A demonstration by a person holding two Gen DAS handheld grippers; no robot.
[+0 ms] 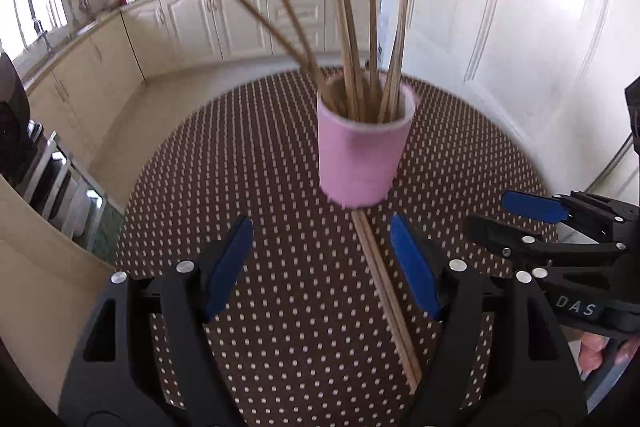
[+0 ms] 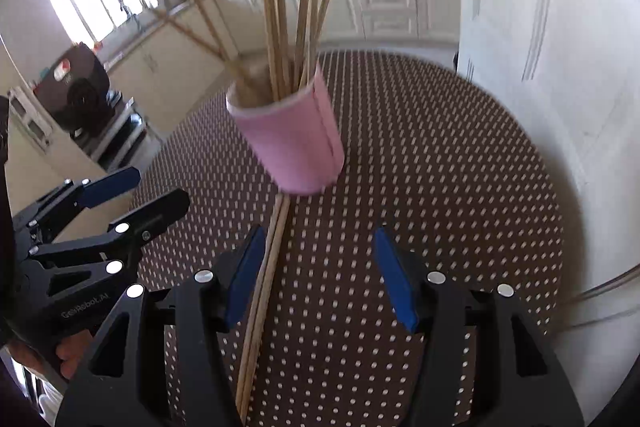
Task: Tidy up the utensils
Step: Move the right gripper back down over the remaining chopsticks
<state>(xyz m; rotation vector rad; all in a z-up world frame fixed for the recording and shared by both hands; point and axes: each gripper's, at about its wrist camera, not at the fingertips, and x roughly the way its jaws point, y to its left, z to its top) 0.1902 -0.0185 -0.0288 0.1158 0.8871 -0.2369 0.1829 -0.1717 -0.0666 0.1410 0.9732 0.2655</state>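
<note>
cream kitchen cabinets (image 1: 192,23) run behind my round table, whose brown polka-dot cloth (image 1: 256,163) carries a pink cup (image 1: 362,151) stuffed with upright wooden chopsticks (image 1: 352,39). one loose pair of chopsticks (image 1: 384,291) lies flat on the cloth, its far end touching the cup's base. my left gripper (image 1: 322,267) and right gripper (image 2: 318,275) both hover with jaws apart, holding nothing.

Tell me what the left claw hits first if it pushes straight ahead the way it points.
Probably the dotted tablecloth just before the pink cup. The left claw stands open and angled downward; the loose chopsticks lie beside its right finger. Depth is uncertain.
</note>
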